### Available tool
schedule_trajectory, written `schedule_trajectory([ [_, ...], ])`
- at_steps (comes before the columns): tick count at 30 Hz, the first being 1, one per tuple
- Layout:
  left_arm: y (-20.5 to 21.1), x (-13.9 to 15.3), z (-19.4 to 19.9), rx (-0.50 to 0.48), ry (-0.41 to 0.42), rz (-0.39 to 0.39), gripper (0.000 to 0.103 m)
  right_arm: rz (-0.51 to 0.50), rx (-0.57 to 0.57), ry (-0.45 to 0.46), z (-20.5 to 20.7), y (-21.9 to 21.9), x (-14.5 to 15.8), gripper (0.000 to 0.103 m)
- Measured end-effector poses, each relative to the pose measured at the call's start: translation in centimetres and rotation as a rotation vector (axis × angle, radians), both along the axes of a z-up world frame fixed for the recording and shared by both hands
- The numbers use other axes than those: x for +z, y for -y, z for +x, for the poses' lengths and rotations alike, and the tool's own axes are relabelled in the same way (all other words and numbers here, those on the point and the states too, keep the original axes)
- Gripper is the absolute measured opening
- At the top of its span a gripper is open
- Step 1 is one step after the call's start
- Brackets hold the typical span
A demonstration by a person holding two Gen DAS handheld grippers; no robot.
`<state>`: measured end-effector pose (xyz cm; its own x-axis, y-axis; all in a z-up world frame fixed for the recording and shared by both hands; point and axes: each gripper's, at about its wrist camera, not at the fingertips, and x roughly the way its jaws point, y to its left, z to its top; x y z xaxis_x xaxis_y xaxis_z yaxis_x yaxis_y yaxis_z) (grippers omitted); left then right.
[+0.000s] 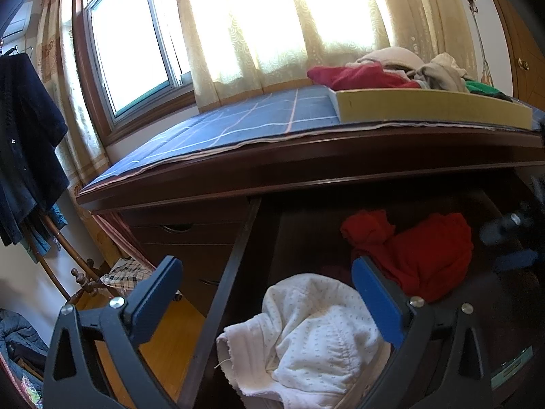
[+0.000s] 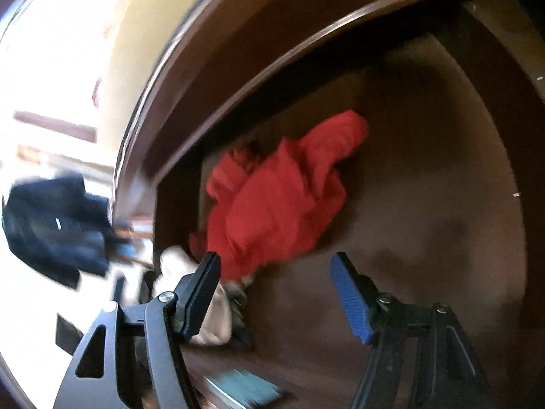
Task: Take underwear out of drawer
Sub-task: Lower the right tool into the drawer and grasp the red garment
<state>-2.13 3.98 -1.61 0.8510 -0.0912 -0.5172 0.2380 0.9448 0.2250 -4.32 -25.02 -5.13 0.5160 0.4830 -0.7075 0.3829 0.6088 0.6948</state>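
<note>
Sunlit curtains glare behind the desk, so I read the dark drawer (image 2: pixel 425 204) carefully. My right gripper (image 2: pixel 276 293) stands roughly half open with nothing between its pads, aimed down just short of the red underwear (image 2: pixel 276 204) bunched mid-drawer. My left gripper (image 1: pixel 269 303) is wide open and empty too, hovering over the white underwear (image 1: pixel 306 337) at the drawer's front. Best, I judge, to sink my right fingers around a thick red fold, pinch deep, then lift straight up clear of the desk (image 1: pixel 238 167) edge overhead.
</note>
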Motion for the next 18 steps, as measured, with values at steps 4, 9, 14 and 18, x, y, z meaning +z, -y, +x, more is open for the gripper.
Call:
schedule_trajectory([
  [4, -0.1, 0.0, 0.0, -0.004, 0.001, -0.005, 0.101, -0.106, -0.016, -0.018, 1.8, -1.0, 0.4, 0.069],
  [9, -0.1, 0.0, 0.0, -0.004, 0.001, -0.010, 0.101, -0.110, -0.012, 0.017, 2.4, -2.5, 1.3, 0.069],
  [14, 0.0, 0.0, -0.1, 0.001, 0.002, -0.007, 0.101, -0.135, 0.034, 0.033, 2.7, -3.9, 2.3, 0.069],
  [18, 0.2, 0.0, 0.0, 0.014, -0.004, 0.005, 0.101, -0.178, 0.003, -0.051, 4.1, -3.8, 1.1, 0.069],
])
